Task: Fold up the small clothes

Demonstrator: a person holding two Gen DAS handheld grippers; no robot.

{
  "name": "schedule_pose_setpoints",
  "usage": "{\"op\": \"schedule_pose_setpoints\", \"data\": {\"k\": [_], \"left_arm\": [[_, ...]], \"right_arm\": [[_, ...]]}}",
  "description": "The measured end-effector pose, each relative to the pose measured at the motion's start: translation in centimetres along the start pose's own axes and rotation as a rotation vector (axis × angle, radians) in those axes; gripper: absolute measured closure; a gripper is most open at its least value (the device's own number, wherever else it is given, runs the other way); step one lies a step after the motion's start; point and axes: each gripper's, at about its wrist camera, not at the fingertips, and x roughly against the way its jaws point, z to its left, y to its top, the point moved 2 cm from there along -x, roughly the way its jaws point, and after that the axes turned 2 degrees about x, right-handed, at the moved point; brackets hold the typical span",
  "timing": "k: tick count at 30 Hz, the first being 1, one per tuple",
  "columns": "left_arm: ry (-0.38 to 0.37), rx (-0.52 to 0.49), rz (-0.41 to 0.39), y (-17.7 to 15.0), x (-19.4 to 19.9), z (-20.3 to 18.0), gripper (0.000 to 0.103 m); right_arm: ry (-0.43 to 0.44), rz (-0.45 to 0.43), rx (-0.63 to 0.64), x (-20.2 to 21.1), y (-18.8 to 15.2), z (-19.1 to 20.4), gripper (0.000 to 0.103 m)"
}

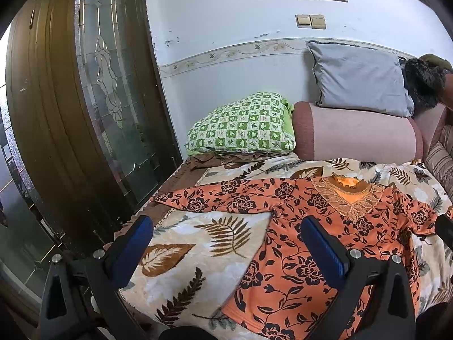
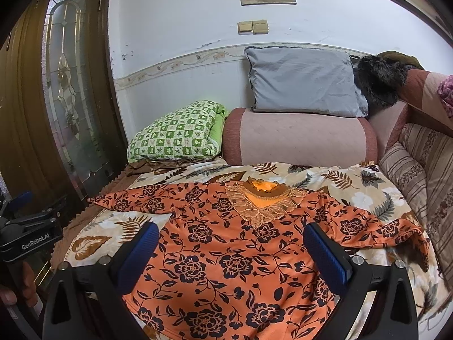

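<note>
Sofa seat w/ leaf-print blanket (image 2: 354, 187); orange floral top (image 2: 226, 255) lies spread flat on it, neckline away, sleeves out to both sides.
Top looks thin, light, limp knit w/ lace collar (image 2: 263, 206), prob. slides on the plush. Best hold: sleeve ends or hem corners. Left gripper (image 1: 226, 243) & right gripper (image 2: 230, 243) both released, jaws wide, above fabric.

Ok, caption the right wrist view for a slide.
Open right gripper poised above orange floral top spread flat.
</note>
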Motion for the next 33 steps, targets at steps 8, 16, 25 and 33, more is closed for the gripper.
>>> {"op": "schedule_pose_setpoints", "data": {"k": [8, 16, 25, 33], "left_arm": [[0.000, -0.002, 0.001, -0.1, 0.1, -0.1, 0.000], [-0.002, -0.007, 0.013, 0.0, -0.5, -0.1, 0.000], [-0.004, -0.013, 0.026, -0.1, -1.2, -0.2, 0.000], [0.001, -0.015, 0.029, -0.2, -1.6, -0.3, 0.000]], "right_arm": [[-0.003, 0.003, -0.007, -0.2, -0.1, -0.3, 0.000], [-0.006, 0.011, -0.014, -0.5, -0.4, -0.7, 0.000], [-0.015, 0.024, -0.024, -1.3, -0.5, -0.9, 0.000], [-0.013, 0.029, -0.024, -1.5, -0.5, -0.9, 0.000]]}}
